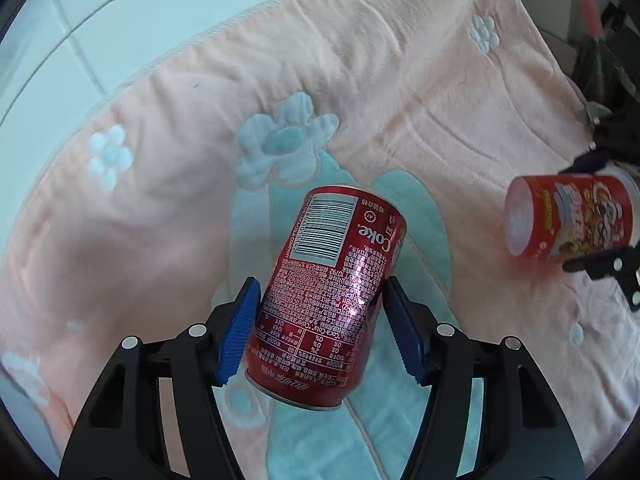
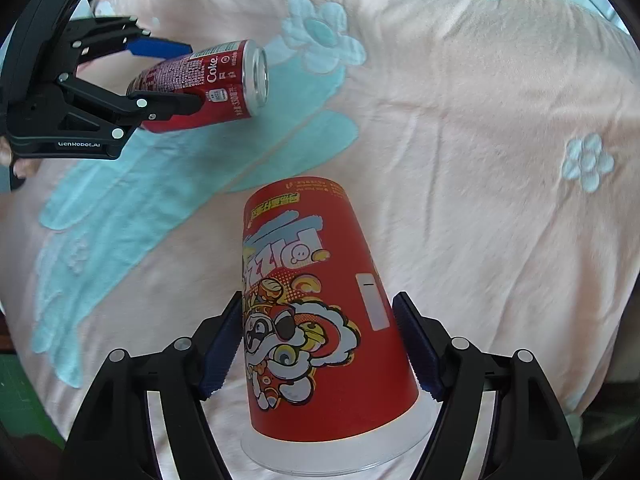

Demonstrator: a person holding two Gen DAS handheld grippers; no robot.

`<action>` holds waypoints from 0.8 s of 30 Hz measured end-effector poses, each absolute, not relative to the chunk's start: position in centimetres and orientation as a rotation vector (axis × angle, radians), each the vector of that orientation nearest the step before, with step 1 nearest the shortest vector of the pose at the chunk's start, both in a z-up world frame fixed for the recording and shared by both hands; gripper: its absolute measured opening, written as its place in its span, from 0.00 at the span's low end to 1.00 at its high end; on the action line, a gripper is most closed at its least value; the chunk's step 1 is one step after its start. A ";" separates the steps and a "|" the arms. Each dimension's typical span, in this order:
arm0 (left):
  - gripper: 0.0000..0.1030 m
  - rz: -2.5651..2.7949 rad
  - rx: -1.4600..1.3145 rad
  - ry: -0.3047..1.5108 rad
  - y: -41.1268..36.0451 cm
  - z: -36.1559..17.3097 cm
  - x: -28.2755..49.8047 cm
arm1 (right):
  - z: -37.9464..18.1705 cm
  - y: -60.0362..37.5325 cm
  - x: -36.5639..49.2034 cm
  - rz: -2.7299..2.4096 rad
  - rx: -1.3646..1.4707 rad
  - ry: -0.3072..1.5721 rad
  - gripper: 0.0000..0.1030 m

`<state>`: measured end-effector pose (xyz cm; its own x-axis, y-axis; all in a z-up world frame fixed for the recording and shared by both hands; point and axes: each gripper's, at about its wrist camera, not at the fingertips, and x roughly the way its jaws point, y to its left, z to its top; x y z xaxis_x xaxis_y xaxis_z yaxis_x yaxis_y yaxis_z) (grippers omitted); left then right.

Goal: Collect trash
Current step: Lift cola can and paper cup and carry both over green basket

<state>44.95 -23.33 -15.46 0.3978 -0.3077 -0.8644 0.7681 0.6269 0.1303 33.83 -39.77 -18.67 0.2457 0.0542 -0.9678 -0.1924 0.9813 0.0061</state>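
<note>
My left gripper is shut on a red Coke can, held lengthwise between its blue pads above a pink blanket. The same can and left gripper show at upper left in the right wrist view. My right gripper is shut on a red paper cup with a cartoon print and a clear lid, its narrow base pointing away. That cup shows at the right edge of the left wrist view, held above the blanket.
The pink blanket with pale blue flowers covers the surface under both grippers. White floor tiles lie beyond its far edge. Dark equipment stands at the upper right of the left wrist view.
</note>
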 end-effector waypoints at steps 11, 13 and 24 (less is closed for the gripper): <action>0.59 -0.677 0.396 0.918 -16.7 -11.5 38.5 | -15.2 -34.2 27.1 0.184 -0.003 1.235 0.68; 0.59 -0.680 0.366 0.918 -15.4 -11.3 37.3 | -14.7 -32.8 25.7 0.179 0.018 1.227 0.68; 0.58 -0.692 0.325 0.832 -7.2 -7.4 31.2 | -12.1 -25.6 18.9 0.099 0.099 1.168 0.68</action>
<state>31.22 -7.20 -7.38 0.4739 -0.4325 -0.7671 0.6755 0.7374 0.0016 18.88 -25.65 -12.09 0.3889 0.1289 -0.9122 -0.0260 0.9913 0.1290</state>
